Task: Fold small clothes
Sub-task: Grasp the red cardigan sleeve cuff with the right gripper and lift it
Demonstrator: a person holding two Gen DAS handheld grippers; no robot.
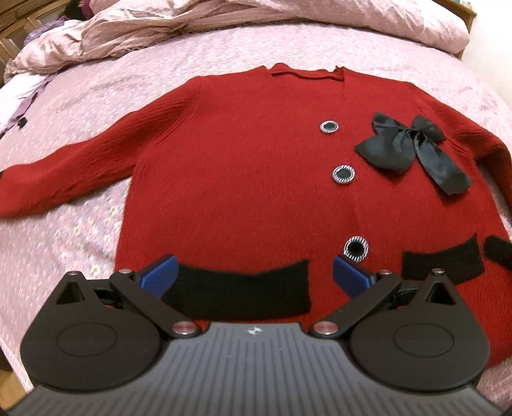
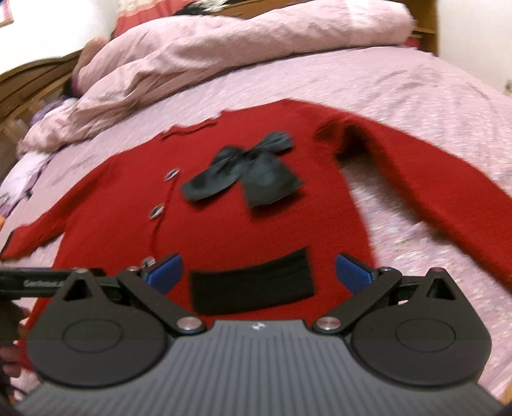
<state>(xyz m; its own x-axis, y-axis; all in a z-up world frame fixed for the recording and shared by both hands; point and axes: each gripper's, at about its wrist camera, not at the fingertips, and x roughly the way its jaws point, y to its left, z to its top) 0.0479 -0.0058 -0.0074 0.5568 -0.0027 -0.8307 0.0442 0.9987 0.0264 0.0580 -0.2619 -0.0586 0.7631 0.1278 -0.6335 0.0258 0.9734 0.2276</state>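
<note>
Pink quilted bedding covers the bed (image 1: 224, 57) on which everything lies, with a rumpled pink duvet (image 1: 160, 22) heaped beyond the collar of the red knitted cardigan (image 1: 240, 166); from the left wrist view the cardigan lies flat and front-up, collar away from the camera, one sleeve (image 1: 64, 179) stretched out sideways from the body, three silver-rimmed black buttons (image 1: 343, 174) running down its middle, a black satin bow (image 1: 412, 144) beside the buttons on the chest, and black knitted pocket bands (image 1: 243, 291) near the hem; the left gripper (image 1: 254, 276) hovers over the hem, its blue-padded fingers (image 1: 160, 275) spread wide on either side of one pocket band, holding nothing, and whether the pads touch the knit I cannot tell.

From the right wrist view, which is blurred, the same cardigan shows with the bow (image 2: 246, 172) at the centre of the body and the other sleeve (image 2: 432, 192) angled out and down from the shoulder; the right gripper (image 2: 257, 272) is likewise spread wide and empty, straddling the second pocket band (image 2: 252, 288) near the hem; part of the left gripper's arm and a hand edge in beside the hem.

Folding looks not yet begun: the garment is laid out, nothing turned over; the next move likely calls for each gripper to close on fabric, a sleeve or the hem, pinching through the thick knit and drawing it over the body evenly.
</note>
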